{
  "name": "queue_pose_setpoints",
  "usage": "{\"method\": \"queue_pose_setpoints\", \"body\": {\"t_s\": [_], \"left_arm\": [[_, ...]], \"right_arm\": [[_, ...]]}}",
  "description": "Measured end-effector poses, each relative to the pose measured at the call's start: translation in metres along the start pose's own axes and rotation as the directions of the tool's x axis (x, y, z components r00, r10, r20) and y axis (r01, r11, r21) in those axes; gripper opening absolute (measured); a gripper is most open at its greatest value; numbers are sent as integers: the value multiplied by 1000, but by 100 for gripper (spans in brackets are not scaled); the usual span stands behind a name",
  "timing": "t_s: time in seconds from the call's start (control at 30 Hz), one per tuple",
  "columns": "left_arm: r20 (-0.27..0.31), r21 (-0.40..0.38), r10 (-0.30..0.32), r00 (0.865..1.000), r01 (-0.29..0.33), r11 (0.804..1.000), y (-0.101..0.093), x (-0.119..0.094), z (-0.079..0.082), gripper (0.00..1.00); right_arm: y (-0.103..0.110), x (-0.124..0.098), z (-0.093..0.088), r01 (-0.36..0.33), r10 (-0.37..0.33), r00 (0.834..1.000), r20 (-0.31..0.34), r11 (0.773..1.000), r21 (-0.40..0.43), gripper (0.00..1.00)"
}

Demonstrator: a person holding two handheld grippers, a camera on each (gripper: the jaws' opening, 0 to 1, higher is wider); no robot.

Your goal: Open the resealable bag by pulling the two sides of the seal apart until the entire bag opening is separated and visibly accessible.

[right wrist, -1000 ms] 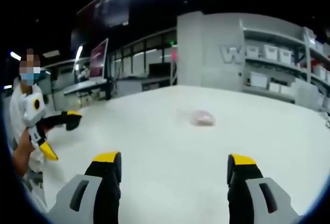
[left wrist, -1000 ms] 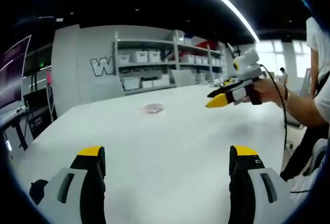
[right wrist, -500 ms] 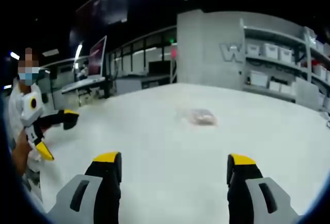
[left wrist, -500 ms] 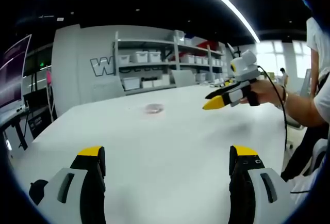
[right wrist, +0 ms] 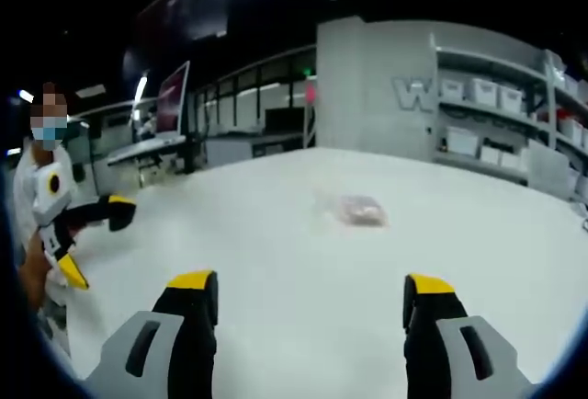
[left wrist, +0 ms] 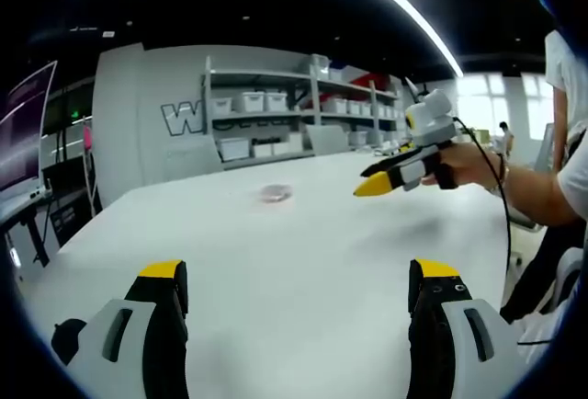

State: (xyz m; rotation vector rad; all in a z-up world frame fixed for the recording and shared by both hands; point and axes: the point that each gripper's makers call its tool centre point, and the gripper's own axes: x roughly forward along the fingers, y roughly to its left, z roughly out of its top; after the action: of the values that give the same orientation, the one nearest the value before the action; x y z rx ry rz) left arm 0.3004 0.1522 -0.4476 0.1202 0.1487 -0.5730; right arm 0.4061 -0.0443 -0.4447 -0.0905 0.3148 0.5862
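Nearest, my left gripper (left wrist: 299, 302) and right gripper (right wrist: 312, 312) both stand with jaws spread, holding nothing. Over the last second my right gripper has edged toward the resealable bag (right wrist: 360, 209), which lies sealed mid-table (right wrist: 276, 261), well apart from both; the approach has only begun. Open tabletop surrounds it, edges distant, shelves (left wrist: 276, 105) beyond.

Pinkish bag (right wrist: 360, 210) on white table (right wrist: 276, 233).

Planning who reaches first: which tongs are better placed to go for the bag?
Probably the right tongs: they are held forward over the table, open, pointing toward the bag. The left tongs, also open, sit farther back.
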Motion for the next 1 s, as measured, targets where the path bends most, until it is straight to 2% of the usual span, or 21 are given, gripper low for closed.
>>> {"method": "queue_pose_setpoints", "body": {"t_s": [0.63,1.0], "left_arm": [[0,5,-2,1000,2,1000,-1,-1,0,100],[7,12,-3,1000,3,1000,-2,-2,2,100]], "right_arm": [[-6,12,-2,10,-10,1000,-15,1000,2,81],[-6,21,-3,21,-22,999,-29,999,-28,79]]}}
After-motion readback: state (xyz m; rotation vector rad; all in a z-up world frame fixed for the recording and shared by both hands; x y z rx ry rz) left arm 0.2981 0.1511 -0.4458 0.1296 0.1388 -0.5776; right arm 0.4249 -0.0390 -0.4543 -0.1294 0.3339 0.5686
